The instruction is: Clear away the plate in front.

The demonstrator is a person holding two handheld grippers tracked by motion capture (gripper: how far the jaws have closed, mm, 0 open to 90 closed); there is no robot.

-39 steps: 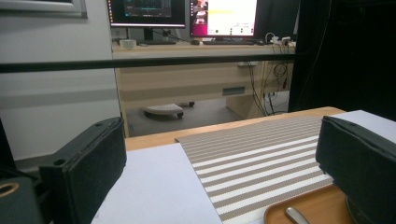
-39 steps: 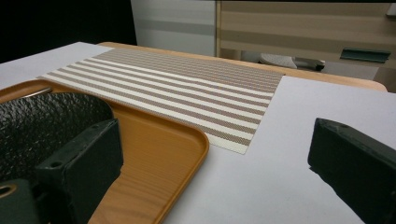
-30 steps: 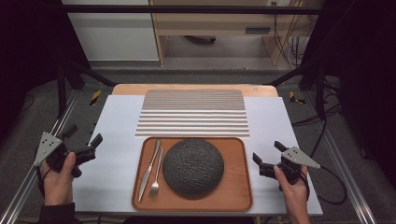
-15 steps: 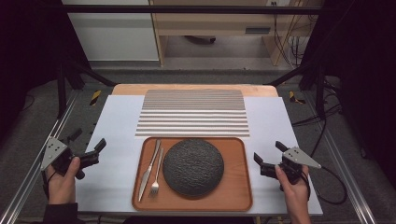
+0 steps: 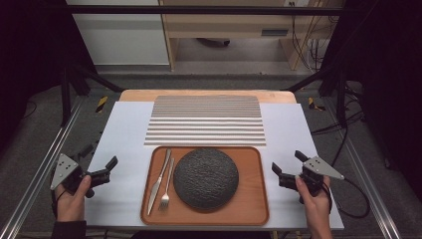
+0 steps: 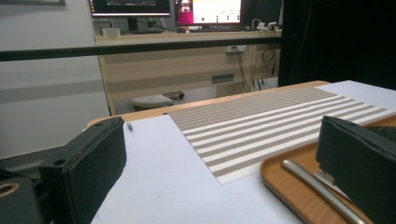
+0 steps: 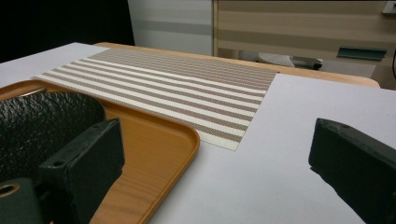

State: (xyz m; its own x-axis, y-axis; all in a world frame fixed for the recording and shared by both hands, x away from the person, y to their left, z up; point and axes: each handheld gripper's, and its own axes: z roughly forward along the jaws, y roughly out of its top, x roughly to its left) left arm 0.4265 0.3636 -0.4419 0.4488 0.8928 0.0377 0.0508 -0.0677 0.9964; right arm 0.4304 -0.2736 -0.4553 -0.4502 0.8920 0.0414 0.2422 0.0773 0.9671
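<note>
A white sheet is covering the table [image 5: 127, 124], with a wooden tray [image 5: 251, 199] lying near its front edge. On the tray a dark textured plate [image 5: 205, 178] is sitting at the centre, a knife [image 5: 159, 175] and fork [image 5: 166, 186] lying left of it. Behind the tray a striped placemat [image 5: 206, 121] is lying. Left tongs [image 5: 102, 164] are hovering left of the tray, gaping wide; right tongs [image 5: 287, 163] right of it, likewise wide.

White-covered table [image 5: 124, 149] carries striped mat [image 5: 206, 119] and wooden tray [image 5: 251, 199].
</note>
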